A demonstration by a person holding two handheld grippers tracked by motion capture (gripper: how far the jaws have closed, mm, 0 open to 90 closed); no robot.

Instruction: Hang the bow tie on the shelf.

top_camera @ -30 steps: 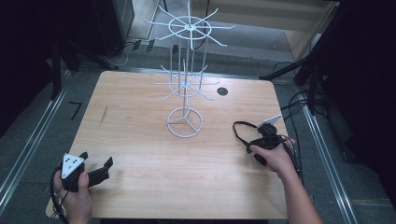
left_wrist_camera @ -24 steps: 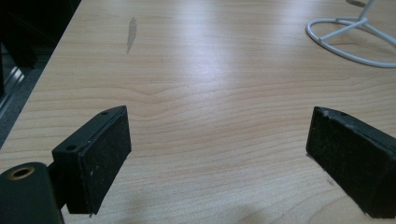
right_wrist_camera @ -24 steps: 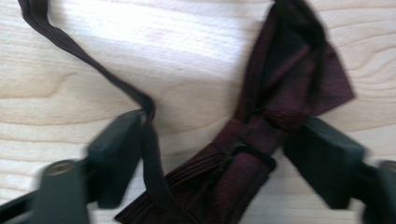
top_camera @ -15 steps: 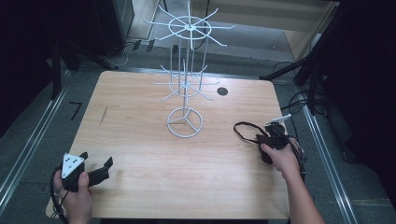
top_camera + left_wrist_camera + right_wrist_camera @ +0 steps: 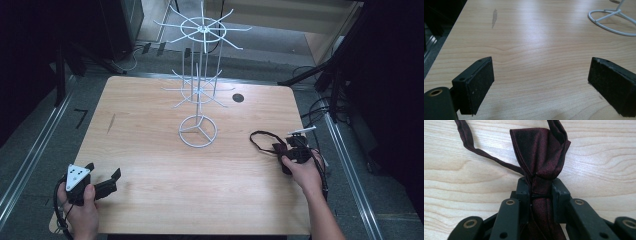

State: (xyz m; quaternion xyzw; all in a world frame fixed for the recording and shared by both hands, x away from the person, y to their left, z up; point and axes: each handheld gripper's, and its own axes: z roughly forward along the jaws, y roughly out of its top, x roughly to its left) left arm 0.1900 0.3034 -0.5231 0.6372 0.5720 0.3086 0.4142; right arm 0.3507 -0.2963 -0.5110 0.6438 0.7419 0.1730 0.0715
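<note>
From the high view I see the wooden table [image 5: 150, 150] with a white wire rack [image 5: 199, 90] standing near its middle. My left gripper [image 5: 102, 184] rests at the near left corner, held by the left hand [image 5: 80, 210], and its jaws stand apart. My right gripper [image 5: 286, 150] is at the right side of the table, under the right hand [image 5: 305, 172], and a dark strap [image 5: 260, 140] makes a loop on the wood just beside it.

In the left gripper view, the left gripper [image 5: 541, 82] has both pads wide apart, with bare wood between them. The round base of the rack [image 5: 611, 21] is far ahead, at the upper right.

In the right gripper view, the right gripper [image 5: 540, 192] is closed on a dark red bow tie [image 5: 541, 155]. The cloth is pinched between the jaws, and its thin strap [image 5: 474, 147] runs away over the table to the upper left.
</note>
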